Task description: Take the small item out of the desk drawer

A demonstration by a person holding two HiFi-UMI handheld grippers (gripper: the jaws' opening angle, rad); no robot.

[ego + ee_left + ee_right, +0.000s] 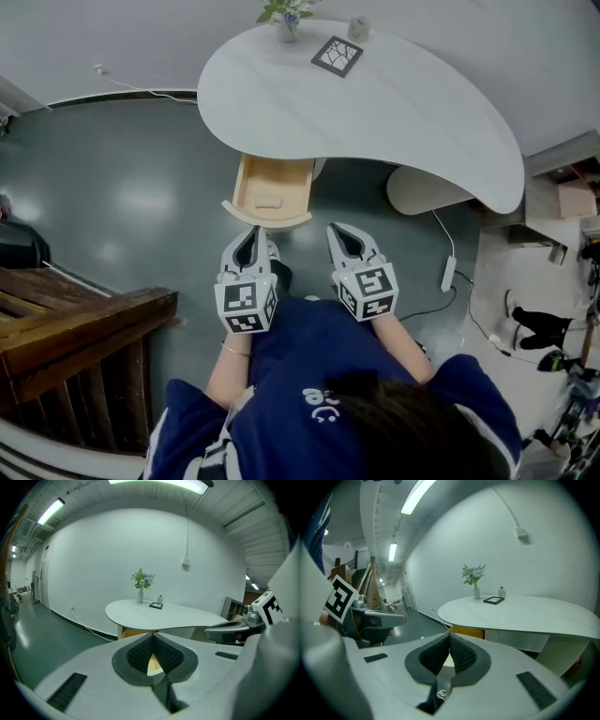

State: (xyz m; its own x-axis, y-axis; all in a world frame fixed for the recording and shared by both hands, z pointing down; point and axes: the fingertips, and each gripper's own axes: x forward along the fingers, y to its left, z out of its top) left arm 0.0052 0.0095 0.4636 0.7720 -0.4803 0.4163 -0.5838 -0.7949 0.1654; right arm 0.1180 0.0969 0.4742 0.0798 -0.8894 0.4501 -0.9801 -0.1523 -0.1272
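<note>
The white curved desk (pixel 394 103) has a wooden drawer (pixel 242 187) pulled open below its near edge. A small pale item (pixel 269 201) lies on the drawer's bottom. My left gripper (pixel 252 231) hangs just short of the drawer's front, shut, with nothing between its fingers. My right gripper (pixel 337 228) is level with it, to the right of the drawer, also shut and empty. The left gripper view shows its jaws (pixel 152 635) meeting at the tips, with the drawer (pixel 133 633) ahead under the desk. In the right gripper view its jaws (pixel 450 637) also meet, with the drawer (pixel 466 632) beyond.
A vase of flowers (pixel 286 17), a small jar (pixel 358 28) and a framed picture (pixel 337 55) stand at the desk's far side. Dark wooden furniture (pixel 75 328) is at the left. A cable with a white adapter (pixel 448 272) lies on the floor at the right.
</note>
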